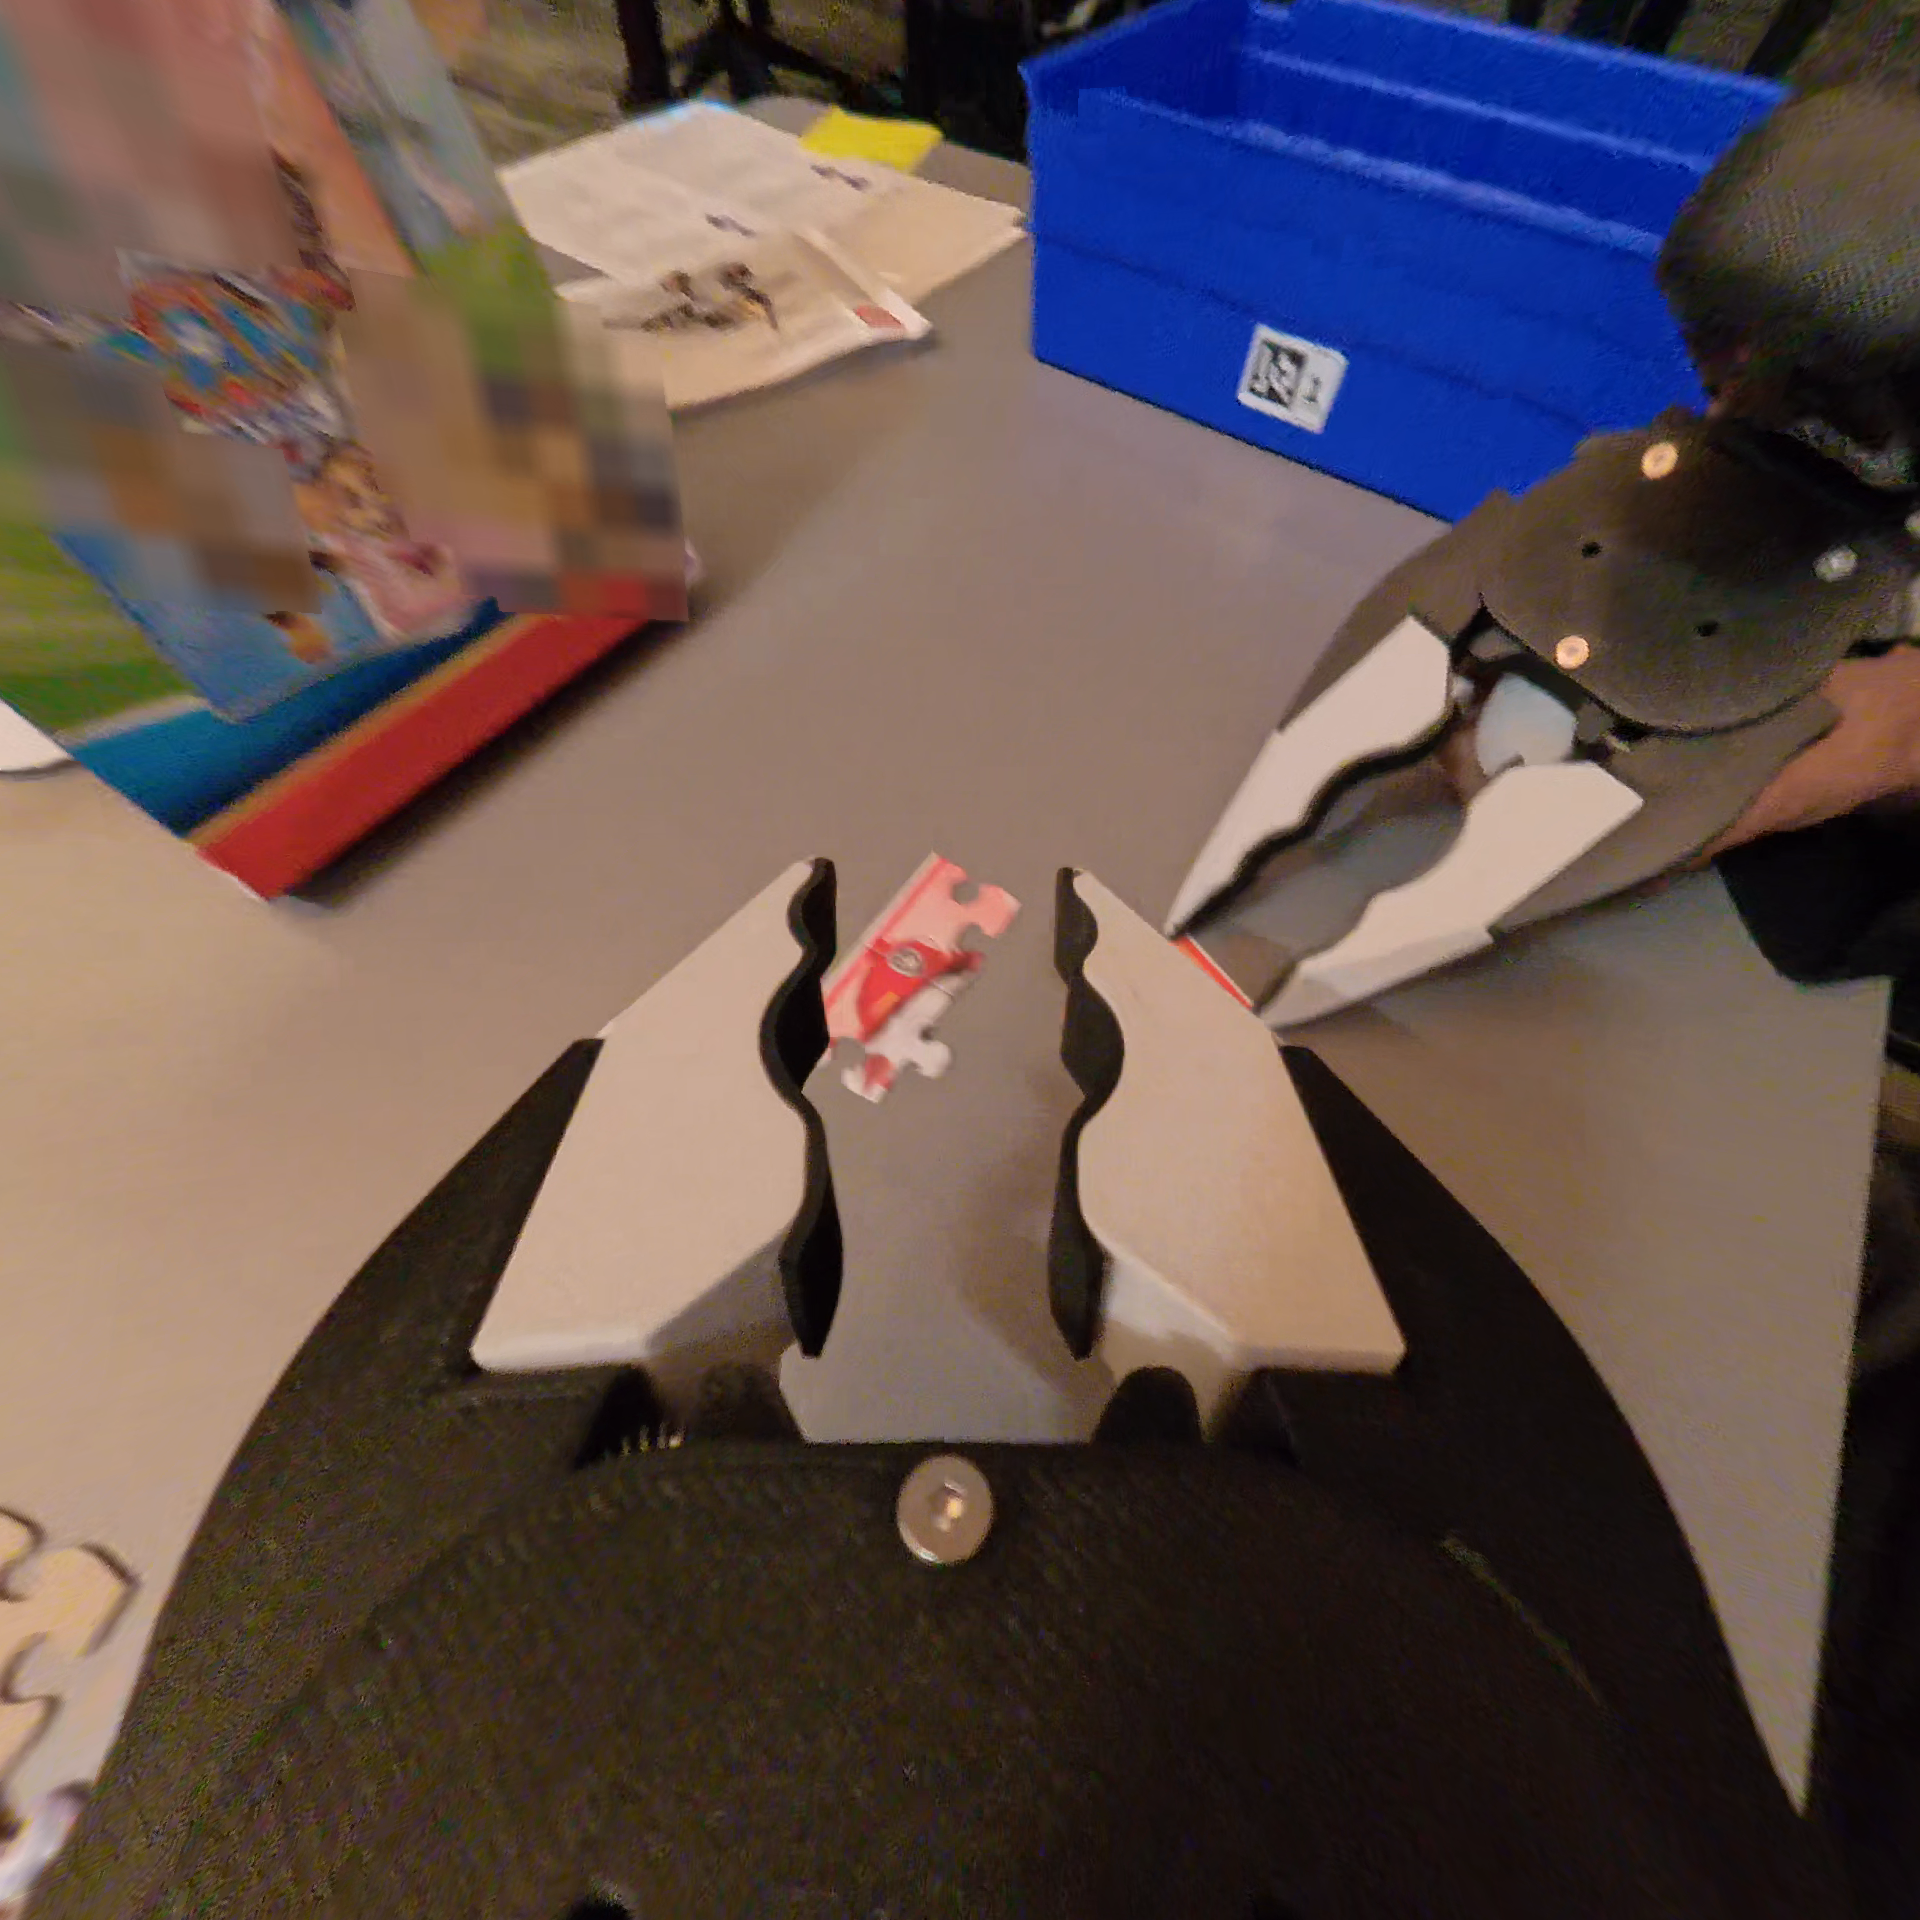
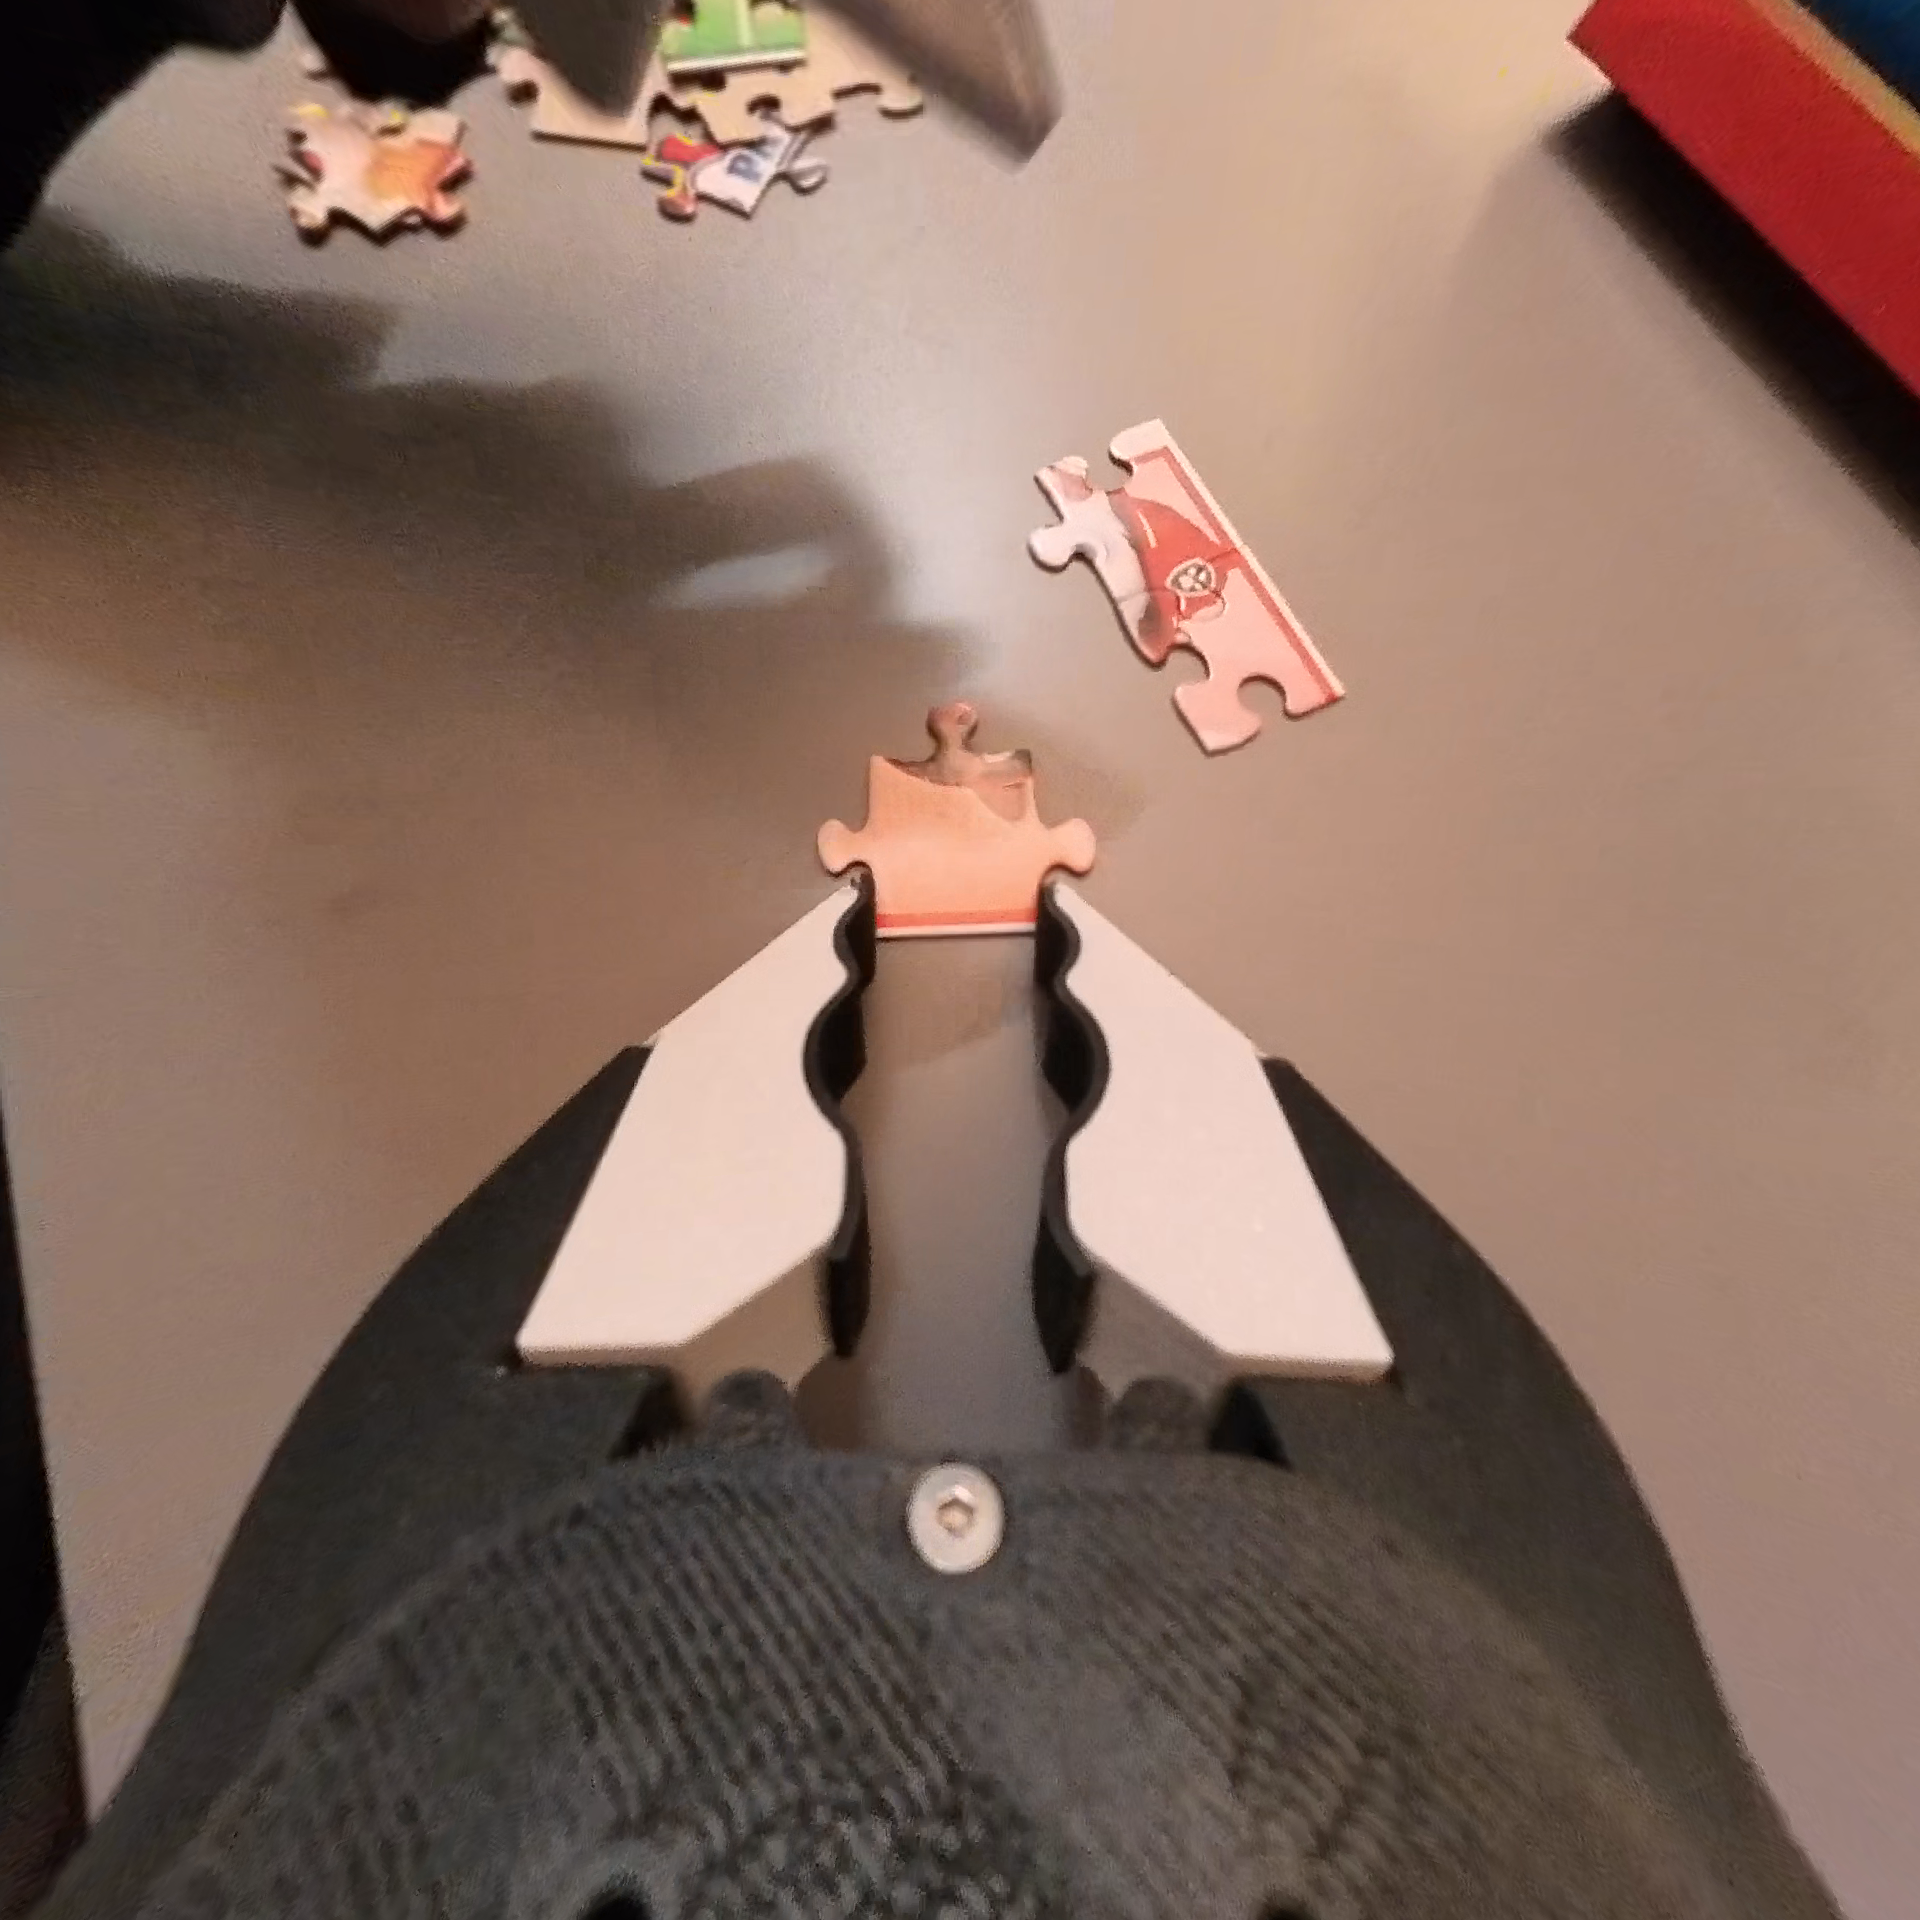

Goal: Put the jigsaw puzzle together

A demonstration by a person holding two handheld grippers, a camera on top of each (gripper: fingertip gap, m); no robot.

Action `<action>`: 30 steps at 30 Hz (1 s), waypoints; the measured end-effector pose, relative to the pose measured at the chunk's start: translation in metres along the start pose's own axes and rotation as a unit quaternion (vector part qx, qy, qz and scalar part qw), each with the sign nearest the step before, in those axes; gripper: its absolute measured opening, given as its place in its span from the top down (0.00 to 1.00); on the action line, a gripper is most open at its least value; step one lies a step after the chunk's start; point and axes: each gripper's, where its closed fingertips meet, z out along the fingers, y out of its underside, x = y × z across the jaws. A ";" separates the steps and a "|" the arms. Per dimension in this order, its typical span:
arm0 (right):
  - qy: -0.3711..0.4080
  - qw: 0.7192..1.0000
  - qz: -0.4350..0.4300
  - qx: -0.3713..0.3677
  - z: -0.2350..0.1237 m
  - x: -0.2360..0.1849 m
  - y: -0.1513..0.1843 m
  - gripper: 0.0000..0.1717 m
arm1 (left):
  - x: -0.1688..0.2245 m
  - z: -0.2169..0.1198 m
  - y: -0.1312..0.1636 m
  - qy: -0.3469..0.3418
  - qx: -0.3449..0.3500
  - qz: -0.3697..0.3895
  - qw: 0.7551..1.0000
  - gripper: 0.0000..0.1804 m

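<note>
The right tool is clamping a pink puzzle piece by its edges; the left tool is hovering apart over a red puzzle piece on the desk; grip squarely.

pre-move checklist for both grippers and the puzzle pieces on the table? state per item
1. Right gripper on the pink piece: both fingertips against its side edges; ok.
2. Left gripper: open, nothing clamped; ok.
3. Joined red-and-white pieces sit between the left fingertips, against the left pad, clear of the right one; ok.
4. Pink piece lifted or flat on the grey table: cannot tell.
5. The two grippers stand close together, right fingertip beside the left finger; not ok.
</note>
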 end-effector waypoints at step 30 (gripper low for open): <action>-0.100 0.988 -0.113 0.014 0.013 0.026 -0.016 0.88 | -0.029 0.048 0.041 -0.008 -0.102 -0.019 0.995 0.83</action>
